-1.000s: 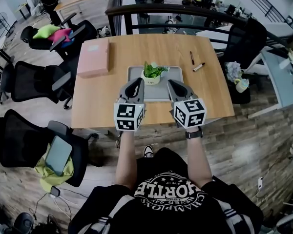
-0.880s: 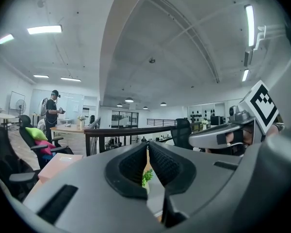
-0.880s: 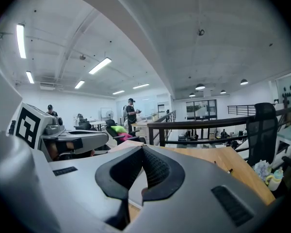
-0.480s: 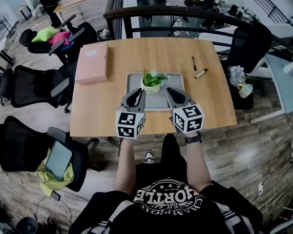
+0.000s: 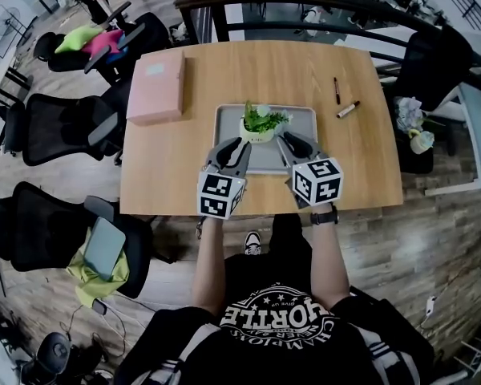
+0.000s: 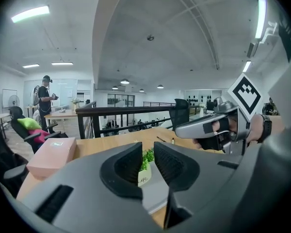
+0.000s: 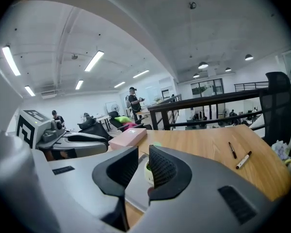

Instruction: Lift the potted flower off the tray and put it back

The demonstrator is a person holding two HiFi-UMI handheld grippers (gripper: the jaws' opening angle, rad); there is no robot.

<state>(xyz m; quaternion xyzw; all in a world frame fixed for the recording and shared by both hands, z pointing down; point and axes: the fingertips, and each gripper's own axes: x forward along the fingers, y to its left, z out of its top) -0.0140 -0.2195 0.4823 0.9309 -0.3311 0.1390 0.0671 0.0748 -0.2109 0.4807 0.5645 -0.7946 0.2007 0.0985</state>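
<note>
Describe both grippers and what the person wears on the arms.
Both the left gripper and right gripper have grey curved shells with black ribbed pads. Each carries a white cube printed with black square markers. A black watch sits on the right wrist; the black T-shirt leaves the arms bare.

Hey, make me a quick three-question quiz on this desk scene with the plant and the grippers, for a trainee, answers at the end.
1. Pick one: the potted flower stands A) in the grey tray, B) on a chair, C) on the floor.
2. True or false: the left gripper is clamped on the potted flower.
3. How many writing tools lie on the wooden table to the right of the tray in the head view?
Key: 1 A. 2 False: its jaws, just opening, stand slightly apart with nothing between them; the potted flower sits beyond them. 3 Two: a black pen and a marker.
</note>
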